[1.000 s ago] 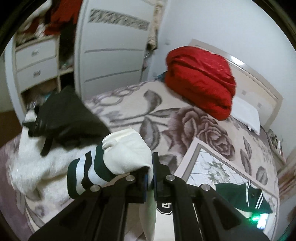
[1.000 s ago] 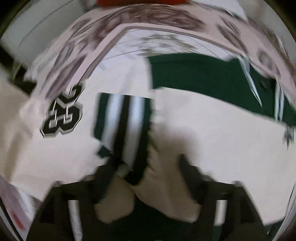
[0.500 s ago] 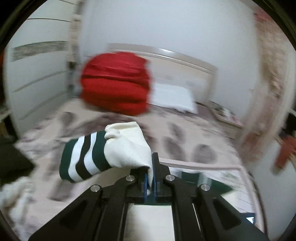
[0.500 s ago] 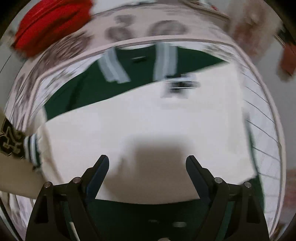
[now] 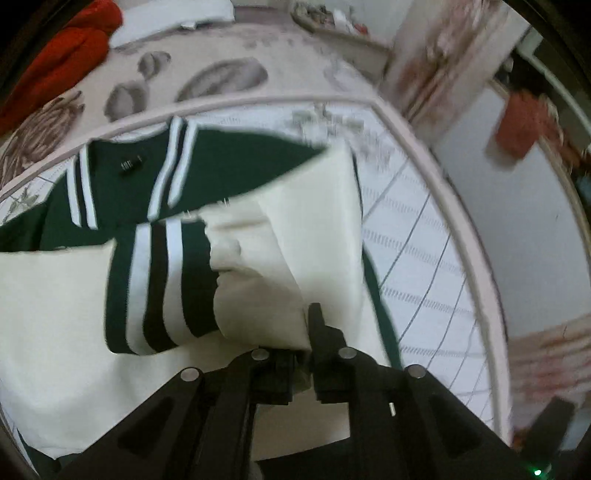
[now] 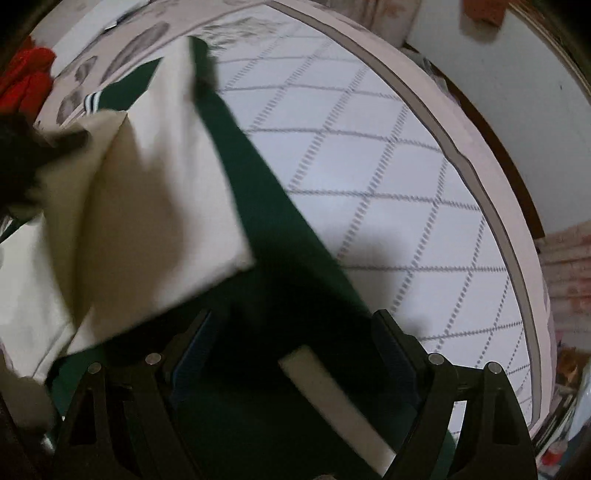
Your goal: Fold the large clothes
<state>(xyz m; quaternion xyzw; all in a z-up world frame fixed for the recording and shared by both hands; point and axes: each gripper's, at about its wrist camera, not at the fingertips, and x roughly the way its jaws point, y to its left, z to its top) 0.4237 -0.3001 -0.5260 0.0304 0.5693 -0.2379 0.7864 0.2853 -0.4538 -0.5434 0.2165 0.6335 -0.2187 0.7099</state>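
A green and cream varsity jacket (image 5: 122, 184) lies spread on a bed. My left gripper (image 5: 304, 332) is shut on the cream sleeve (image 5: 266, 288) near its green and white striped cuff (image 5: 159, 288), holding it over the jacket body. In the right wrist view the jacket (image 6: 140, 206) shows cream with a green side panel (image 6: 266, 221). My right gripper (image 6: 291, 354) is open and empty, low over the green hem.
The jacket rests on a white quilted bedspread with a diamond grid (image 6: 388, 184) and floral border (image 5: 207, 77). A red bundle (image 5: 62, 62) and a white pillow (image 5: 173, 18) lie at the far end. A white wall (image 5: 491, 206) stands to the right.
My left gripper swung right and down, carrying the sleeve across over the jacket body. My right gripper stayed open and shifted right toward the jacket's green hem.
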